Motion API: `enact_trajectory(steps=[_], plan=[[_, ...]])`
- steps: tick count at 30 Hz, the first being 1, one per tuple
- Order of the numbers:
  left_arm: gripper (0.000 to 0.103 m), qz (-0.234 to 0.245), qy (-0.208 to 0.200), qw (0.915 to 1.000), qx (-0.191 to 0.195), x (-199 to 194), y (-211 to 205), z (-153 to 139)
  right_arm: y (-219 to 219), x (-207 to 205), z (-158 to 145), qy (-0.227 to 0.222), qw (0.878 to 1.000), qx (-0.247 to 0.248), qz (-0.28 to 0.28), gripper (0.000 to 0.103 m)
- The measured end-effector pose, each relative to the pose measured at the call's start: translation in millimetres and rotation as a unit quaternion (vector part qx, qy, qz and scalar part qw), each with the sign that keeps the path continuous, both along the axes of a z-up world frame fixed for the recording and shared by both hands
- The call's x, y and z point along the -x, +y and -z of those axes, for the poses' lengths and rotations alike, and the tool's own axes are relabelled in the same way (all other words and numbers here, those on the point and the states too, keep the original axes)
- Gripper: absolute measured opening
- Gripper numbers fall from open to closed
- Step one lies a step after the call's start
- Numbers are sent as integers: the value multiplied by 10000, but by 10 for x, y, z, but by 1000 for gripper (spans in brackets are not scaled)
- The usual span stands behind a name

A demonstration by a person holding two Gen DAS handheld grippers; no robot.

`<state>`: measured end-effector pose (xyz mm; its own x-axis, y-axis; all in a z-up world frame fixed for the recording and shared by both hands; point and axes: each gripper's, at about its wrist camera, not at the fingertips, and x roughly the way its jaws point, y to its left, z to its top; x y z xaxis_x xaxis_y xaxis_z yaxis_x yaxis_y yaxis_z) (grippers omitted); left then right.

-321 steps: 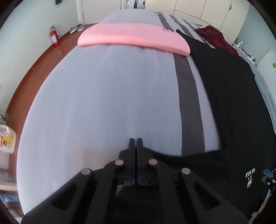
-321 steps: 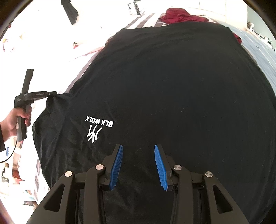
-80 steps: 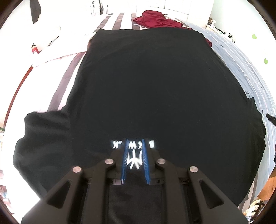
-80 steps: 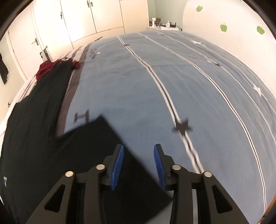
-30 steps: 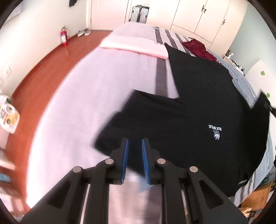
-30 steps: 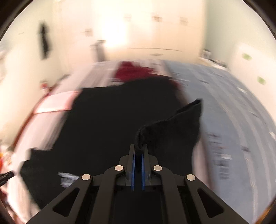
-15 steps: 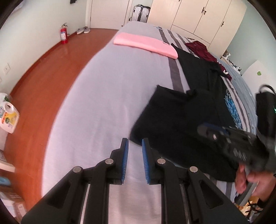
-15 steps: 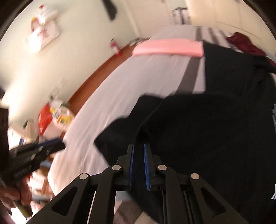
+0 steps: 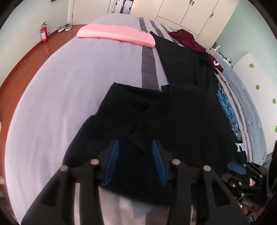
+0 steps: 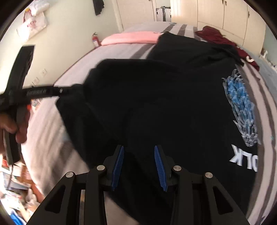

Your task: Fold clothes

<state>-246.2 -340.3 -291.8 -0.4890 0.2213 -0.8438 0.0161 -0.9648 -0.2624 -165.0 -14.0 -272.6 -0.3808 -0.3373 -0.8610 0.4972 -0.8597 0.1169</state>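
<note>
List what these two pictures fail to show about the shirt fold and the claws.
- Black shirt: near hem hidden behind the left claw in the left wrist view.
- Shirt lettering: blurred and partly out of sight in the right wrist view.
- Right claw: contact with the cloth unclear; motion blur.

I am working in a bedroom of a home. A wide bed (image 9: 72, 83) with a pale grey striped cover fills most of both views, and a pink pillow (image 9: 116, 34) lies across its far end at 12 o'clock. Clothes are spread on the cover: a black shirt (image 9: 155, 117) near me and a dark red garment (image 9: 187, 39) at 1 o'clock. Cream wardrobe doors (image 9: 190, 12) line the far wall. At 10 o'clock, shoes (image 9: 64, 28) and a red fire extinguisher (image 9: 44, 33) stand on the wooden floor (image 9: 26, 58).
</note>
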Motion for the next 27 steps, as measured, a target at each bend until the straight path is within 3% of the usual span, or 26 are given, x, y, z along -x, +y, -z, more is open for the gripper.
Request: enact_trajectory(steps=[6,7,8,9,18,25,27], plan=[[36,276,-78,9994,203,139,87,170,37,-70,80,170,9998,-29,-29,40],[31,341,-58,9991,244,143,100,173,27,-87,95,189,9998,-54,-54,40],[11,410,-47,9988,277,148,112,173,33,-104,104,199,9997,-68,-78,40],[3,486,-58,9984,288,157,120,165,39,-122,112,208,9997,-83,-101,40],[3,459,346,9979,-290,191,-100,-365,-43,-199,119,508,9977,-299,-338,40],[3,524,352,9974,-360,204,-137,-408,-188,-176,150,649,9956,-451,-513,40],[3,521,354,9973,-381,210,-144,-414,-216,-158,178,640,9950,-524,-553,32]])
